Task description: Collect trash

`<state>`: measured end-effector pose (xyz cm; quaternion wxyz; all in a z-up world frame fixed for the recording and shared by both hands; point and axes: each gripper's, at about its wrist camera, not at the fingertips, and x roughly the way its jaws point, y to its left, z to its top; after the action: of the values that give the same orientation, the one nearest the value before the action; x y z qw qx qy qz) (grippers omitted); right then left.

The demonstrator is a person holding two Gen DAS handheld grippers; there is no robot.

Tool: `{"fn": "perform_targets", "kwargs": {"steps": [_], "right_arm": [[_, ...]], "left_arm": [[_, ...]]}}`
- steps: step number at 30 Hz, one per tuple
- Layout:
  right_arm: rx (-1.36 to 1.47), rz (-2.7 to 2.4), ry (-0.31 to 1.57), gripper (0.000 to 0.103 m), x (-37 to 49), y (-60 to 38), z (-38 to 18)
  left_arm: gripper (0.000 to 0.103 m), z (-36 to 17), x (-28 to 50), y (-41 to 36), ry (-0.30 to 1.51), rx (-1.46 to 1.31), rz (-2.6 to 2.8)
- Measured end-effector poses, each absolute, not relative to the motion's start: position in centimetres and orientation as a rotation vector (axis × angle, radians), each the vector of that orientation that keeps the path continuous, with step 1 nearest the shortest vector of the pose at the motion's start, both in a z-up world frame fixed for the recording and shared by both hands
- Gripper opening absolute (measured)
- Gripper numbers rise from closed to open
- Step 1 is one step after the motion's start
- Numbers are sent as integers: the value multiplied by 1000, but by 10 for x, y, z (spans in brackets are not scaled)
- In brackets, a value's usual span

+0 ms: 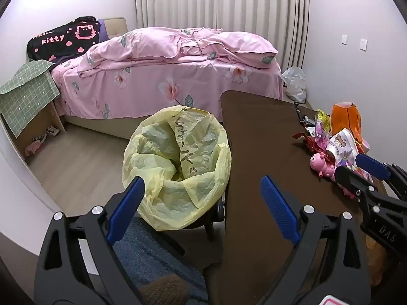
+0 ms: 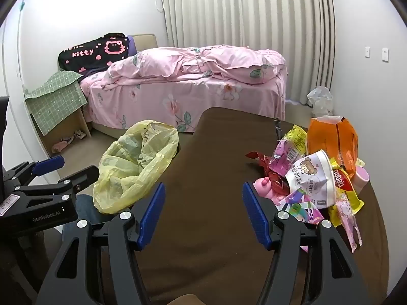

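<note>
Bedroom walls are plain white, with pale pleated curtains (image 2: 241, 25) across the back and a bed (image 2: 183, 94) under a rumpled pink floral quilt in mid-frame. A black cushion (image 2: 94, 53) with pink lettering leans at the bed's head, and a green checked cloth (image 2: 54, 101) drapes a small wooden stand at the left. A white plastic bag (image 2: 320, 99) sits on the floor by the curtains at the right.

Filling the lower centre of the right wrist view is a dark brown table (image 2: 203, 203) with a matte, soft-looking top. The trash (image 2: 313, 175) is heaped at its right edge: glossy crinkled wrappers in yellow, pink, red and purple, a crumpled white paper cup (image 2: 315, 178) printed with a cartoon bear, and a tall orange foil bag (image 2: 333, 139) standing behind. A pink plastic toy (image 2: 264, 186) lies at the pile's near left side.

Left of the table, a bin lined with a thin, wrinkled yellow bag (image 1: 178, 167) stands open on the wood-look floor; its rim folds loosely outward.

The left gripper (image 1: 203, 195) hangs over the gap between bin and table, its blue ribbed pads spread wide with nothing between them. The right gripper (image 2: 203, 211) is over the bare tabletop, just left of the trash, jaws likewise spread and empty.
</note>
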<state>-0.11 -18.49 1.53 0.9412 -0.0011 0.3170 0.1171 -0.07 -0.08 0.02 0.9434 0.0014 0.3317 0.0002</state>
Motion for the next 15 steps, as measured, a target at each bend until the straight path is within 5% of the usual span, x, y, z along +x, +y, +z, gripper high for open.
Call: {"fn": "perform_targets", "kwargs": {"steps": [15], "right_arm": [[8,271,630,59,8,-175,16]], "left_arm": [[88,6,-4,8,671,-1,43]]}}
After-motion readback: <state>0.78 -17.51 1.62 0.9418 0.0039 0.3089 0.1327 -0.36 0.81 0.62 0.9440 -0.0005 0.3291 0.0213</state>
